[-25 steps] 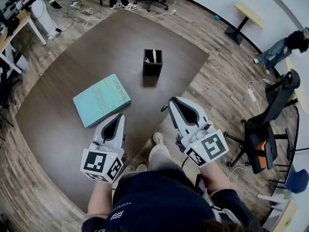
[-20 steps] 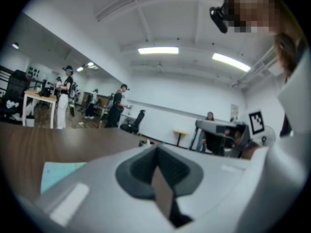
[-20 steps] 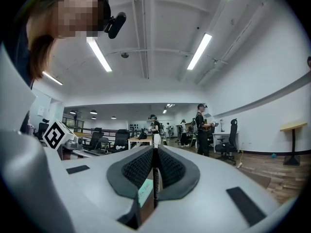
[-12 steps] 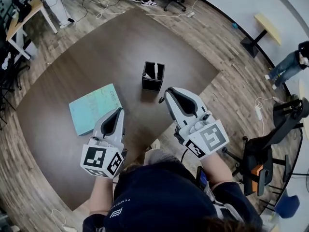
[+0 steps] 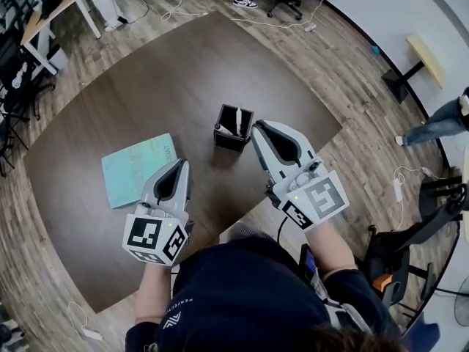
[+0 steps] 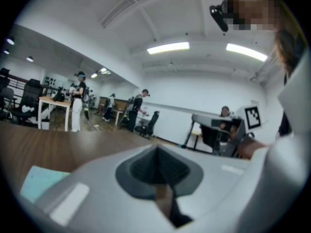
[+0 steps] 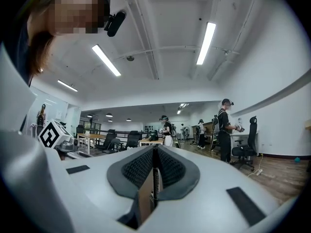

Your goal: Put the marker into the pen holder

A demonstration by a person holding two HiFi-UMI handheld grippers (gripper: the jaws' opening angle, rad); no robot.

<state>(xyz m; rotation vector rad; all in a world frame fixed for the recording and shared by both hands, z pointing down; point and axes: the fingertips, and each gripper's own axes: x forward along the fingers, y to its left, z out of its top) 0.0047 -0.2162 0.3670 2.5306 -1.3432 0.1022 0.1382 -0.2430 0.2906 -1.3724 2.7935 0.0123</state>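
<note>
On the dark brown table (image 5: 168, 79) stands a black square pen holder (image 5: 233, 130). A white marker (image 5: 238, 119) leans upright inside it, beside a grey-tipped item. My right gripper (image 5: 257, 126) is shut and holds nothing; its tip is just right of the holder. Nearer to me, over the table's front part, my left gripper (image 5: 182, 164) is also shut and holds nothing. In the left gripper view the left gripper (image 6: 157, 150) shows its jaws meeting. In the right gripper view the right gripper (image 7: 154, 150) points up at the room with its jaws together.
A teal book (image 5: 138, 169) lies flat left of the left gripper, also seen as the teal book (image 6: 41, 181). Office chairs (image 5: 396, 259) stand at the right off the table. Desks (image 5: 51, 9) and cables sit at the far left. People stand around the room.
Both grippers have moved forward over the table. The right one now sits right beside the pen holder. The head view has shifted, so the book and holder appear nearer.
</note>
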